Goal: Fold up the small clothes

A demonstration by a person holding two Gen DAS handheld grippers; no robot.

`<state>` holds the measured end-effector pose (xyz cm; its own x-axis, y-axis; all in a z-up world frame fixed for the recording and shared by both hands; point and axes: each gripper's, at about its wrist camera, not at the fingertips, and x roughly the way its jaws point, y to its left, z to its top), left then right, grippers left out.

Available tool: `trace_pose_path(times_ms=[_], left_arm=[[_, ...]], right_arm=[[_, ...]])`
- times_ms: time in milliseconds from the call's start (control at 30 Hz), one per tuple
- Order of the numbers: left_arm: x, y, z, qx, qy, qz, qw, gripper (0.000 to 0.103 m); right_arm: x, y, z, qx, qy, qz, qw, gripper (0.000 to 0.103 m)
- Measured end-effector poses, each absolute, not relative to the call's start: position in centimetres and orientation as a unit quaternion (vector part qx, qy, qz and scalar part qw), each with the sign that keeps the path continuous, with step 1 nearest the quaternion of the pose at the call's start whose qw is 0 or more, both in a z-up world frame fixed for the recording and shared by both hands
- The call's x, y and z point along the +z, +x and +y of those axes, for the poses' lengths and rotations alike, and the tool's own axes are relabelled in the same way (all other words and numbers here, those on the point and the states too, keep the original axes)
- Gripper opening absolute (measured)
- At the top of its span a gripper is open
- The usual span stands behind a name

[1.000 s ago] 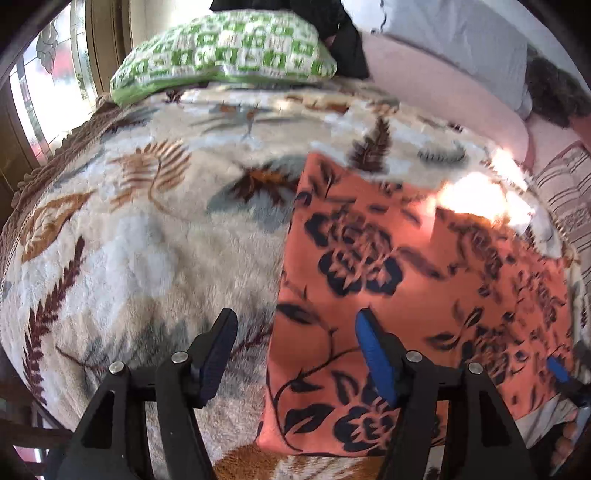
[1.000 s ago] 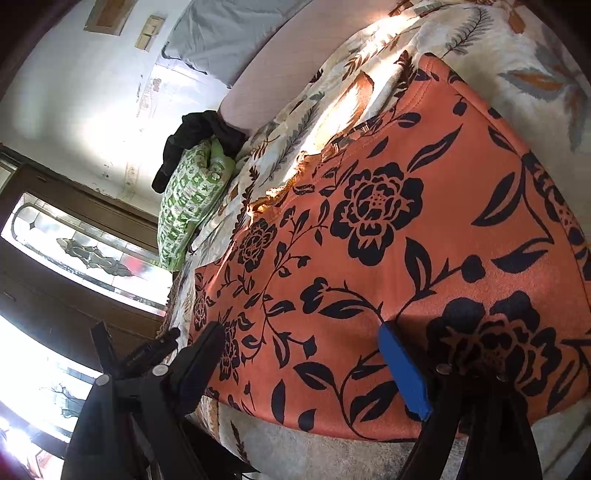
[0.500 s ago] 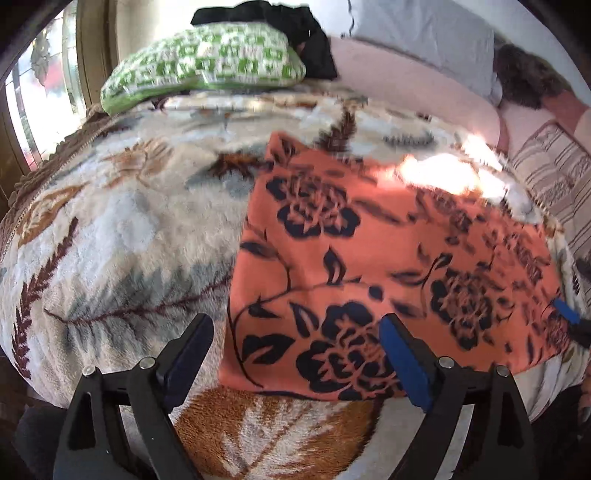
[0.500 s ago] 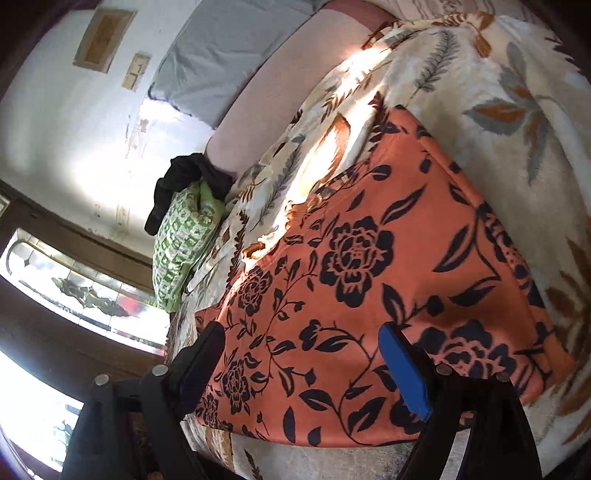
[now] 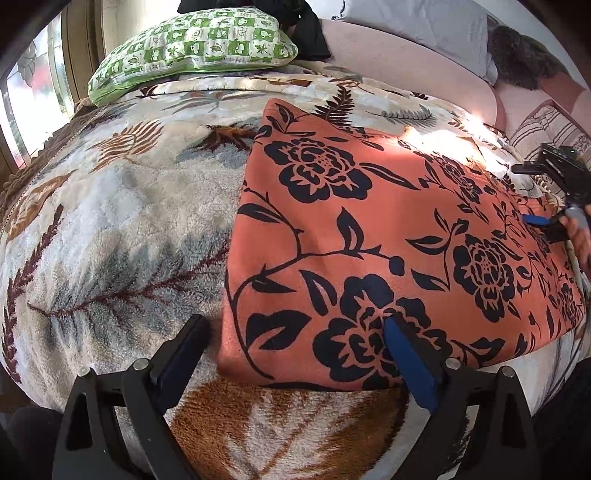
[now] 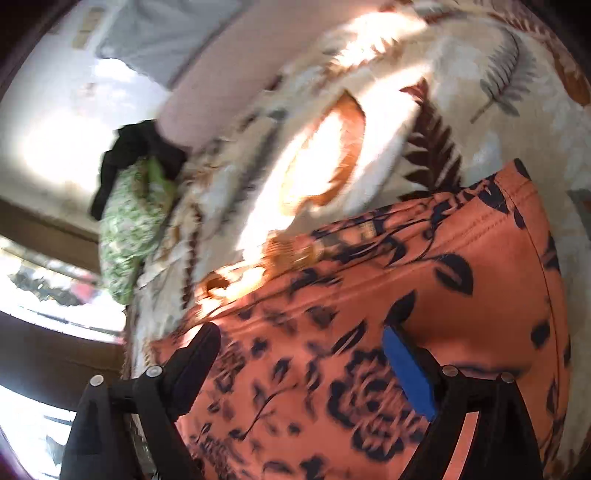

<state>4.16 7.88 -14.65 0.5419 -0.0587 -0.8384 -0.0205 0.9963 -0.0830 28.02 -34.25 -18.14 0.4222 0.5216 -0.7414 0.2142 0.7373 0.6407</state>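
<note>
On the left, the green checked pillow (image 5: 192, 48) lies at the far end of the bed, with a black garment (image 5: 306, 33) behind it. The fleece blanket (image 5: 110, 221) with the leaf pattern covers the bed.

The left gripper (image 5: 295, 354) points steeply down at the near edge of the orange floral cloth (image 5: 369, 240). Its jaws are opening and hold nothing. The black finger is over the blanket, just beside the left edge of the cloth, and the blue finger is over the cloth near its near edge. The cloth lies flat on the blanket, on the right part of the bed.

Further to the right, the right gripper (image 6: 299, 354) is angled down over the other end of the same cloth. Its picture is blurred. Its jaws are opening too, and nothing is pinched between them. In the left wrist view a hand (image 5: 580, 236) shows at the right edge, holding this tool.
</note>
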Motion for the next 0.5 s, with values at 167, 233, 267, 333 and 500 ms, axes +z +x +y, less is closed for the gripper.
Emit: trace_pose_path(times_ms=[167, 233, 267, 333, 500], left_arm=[[-14.5, 4.0, 8.1, -0.019, -0.041, 0.478, 0.877, 0.096], [-14.4, 3.8, 8.0, -0.017, -0.04, 0.473, 0.88, 0.096], [-14.3, 3.6, 8.0, -0.016, -0.04, 0.471, 0.881, 0.096], [-14.0, 3.4, 8.1, -0.012, -0.046, 0.468, 0.882, 0.096], [-11.4, 2.6, 8.1, 0.0, -0.068, 0.428, 0.901, 0.096]], right_arm=[[-16.5, 27.0, -36.4, 0.096, 0.45, 0.46, 0.759, 0.091], [-15.0, 23.7, -36.2, 0.093, 0.426, 0.45, 0.78, 0.091], [-14.6, 21.4, -36.3, 0.104, 0.427, 0.438, 0.784, 0.091], [-14.6, 16.4, -36.4, 0.126, 0.439, 0.422, 0.783, 0.091], [-17.6, 4.2, -36.9, 0.141, 0.501, 0.402, 0.754, 0.092]])
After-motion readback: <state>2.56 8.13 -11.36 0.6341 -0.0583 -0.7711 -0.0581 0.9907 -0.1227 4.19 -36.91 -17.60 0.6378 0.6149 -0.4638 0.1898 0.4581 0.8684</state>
